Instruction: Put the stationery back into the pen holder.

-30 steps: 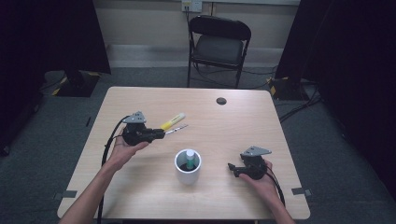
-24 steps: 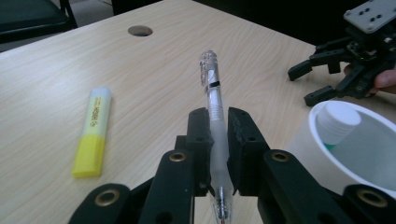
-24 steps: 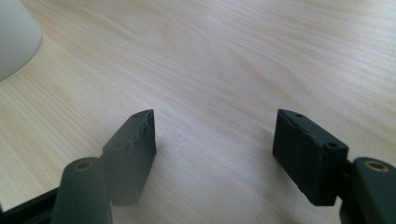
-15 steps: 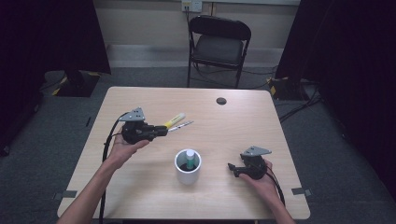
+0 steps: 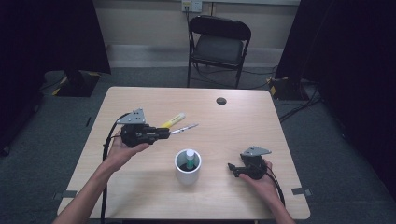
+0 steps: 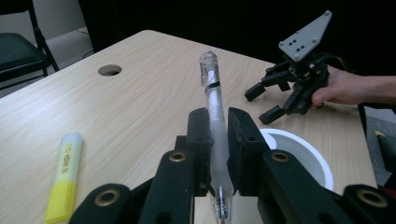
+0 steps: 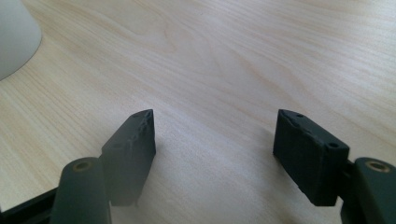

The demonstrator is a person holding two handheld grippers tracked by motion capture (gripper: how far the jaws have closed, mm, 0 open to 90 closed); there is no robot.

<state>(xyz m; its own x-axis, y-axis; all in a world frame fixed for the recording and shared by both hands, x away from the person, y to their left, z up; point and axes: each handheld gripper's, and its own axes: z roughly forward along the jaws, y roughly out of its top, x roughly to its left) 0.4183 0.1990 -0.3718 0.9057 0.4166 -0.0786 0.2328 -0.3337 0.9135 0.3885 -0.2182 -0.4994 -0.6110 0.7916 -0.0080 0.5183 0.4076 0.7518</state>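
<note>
Left gripper (image 6: 217, 128) clamped on clear plastic pen (image 6: 212, 98), lifted above the table left of the white round cup (image 5: 188, 167); right gripper (image 7: 215, 140) jaws apart, resting near right on the light wooden table (image 5: 243, 116).

My black left gripper (image 6: 217, 123) grips a clear pen (image 6: 212, 100) with a black band; yellow highlighter (image 6: 63, 175), white cup (image 5: 188, 166), pale wood-grain table (image 5: 233, 116).

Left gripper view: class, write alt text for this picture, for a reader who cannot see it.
A hand-held gripper clamps a clear pen between its two black jaws, above a pale wooden table. A yellow highlighter lies on the table at the left, and a white cup's rim shows at the right. Beyond the cup, a hand holds the other hand-held gripper, jaws open.
</note>
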